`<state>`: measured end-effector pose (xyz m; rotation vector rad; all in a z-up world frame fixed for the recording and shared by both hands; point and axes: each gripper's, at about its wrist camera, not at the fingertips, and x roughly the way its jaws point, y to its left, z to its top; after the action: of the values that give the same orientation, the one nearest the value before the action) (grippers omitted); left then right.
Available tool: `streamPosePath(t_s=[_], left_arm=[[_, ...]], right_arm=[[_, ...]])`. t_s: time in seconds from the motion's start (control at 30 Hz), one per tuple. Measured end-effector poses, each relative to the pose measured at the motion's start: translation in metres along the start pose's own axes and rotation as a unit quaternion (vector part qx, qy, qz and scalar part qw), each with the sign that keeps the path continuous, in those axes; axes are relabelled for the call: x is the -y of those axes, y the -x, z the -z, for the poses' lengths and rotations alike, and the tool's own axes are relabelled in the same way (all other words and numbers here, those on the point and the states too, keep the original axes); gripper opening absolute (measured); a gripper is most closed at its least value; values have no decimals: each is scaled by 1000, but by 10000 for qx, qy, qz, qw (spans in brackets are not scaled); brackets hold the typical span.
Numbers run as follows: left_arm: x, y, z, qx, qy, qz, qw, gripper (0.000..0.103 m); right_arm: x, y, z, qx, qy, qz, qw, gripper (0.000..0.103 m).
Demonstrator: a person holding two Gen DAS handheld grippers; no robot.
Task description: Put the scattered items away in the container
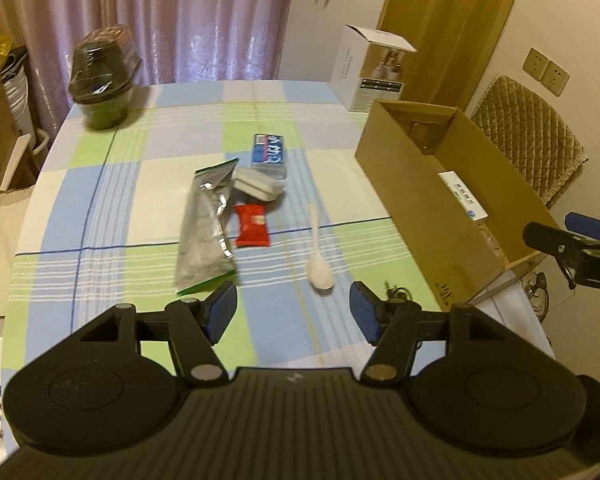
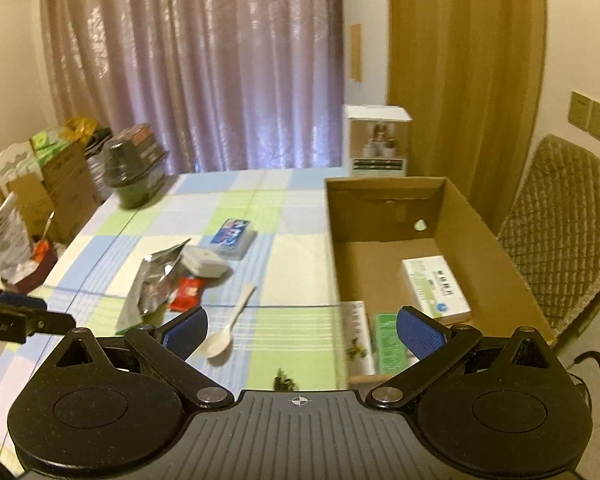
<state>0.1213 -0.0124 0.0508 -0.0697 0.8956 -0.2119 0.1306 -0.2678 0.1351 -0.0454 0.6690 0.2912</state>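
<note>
On the checked tablecloth [image 1: 140,184] lie a silver foil pouch [image 1: 206,228], a red candy packet [image 1: 252,226], a white case [image 1: 258,184], a blue box [image 1: 269,151] and a white plastic spoon [image 1: 319,256]. An open cardboard box [image 1: 412,184] stands on the right; it holds a white packet [image 2: 436,288] and a green packet [image 2: 390,344]. My left gripper [image 1: 294,306] hovers open over the near table, empty, short of the pouch and spoon. My right gripper [image 2: 302,330] is open and empty, straddling the box's near left wall. The same spoon [image 2: 230,326] lies by its left finger.
A wrapped dark container [image 1: 102,76] stands at the far left corner, a white carton [image 1: 370,68] at the far right. A quilted chair [image 2: 560,236] is beside the cardboard box. Stacked boxes and bags [image 2: 48,184] crowd the left beyond the table edge.
</note>
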Motion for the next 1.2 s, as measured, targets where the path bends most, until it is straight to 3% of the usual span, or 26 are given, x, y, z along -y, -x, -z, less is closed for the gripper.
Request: streamPosePath(t_s=[0.53,0.9,1.2], left_arm=[[-53,-23,11,-225,42,-281,9993,57],[-74,-69,10,-467,-16,-243,9986,57],[-96,-114,-1,-588,121,-165,9981,57]], right_arm=[[-58,-40,25,-426,537,-489,9964,103],[-76,-108,39,-804,680,-601,9926,103],[-75,-166,49,-1025,430,-564,9922,103]])
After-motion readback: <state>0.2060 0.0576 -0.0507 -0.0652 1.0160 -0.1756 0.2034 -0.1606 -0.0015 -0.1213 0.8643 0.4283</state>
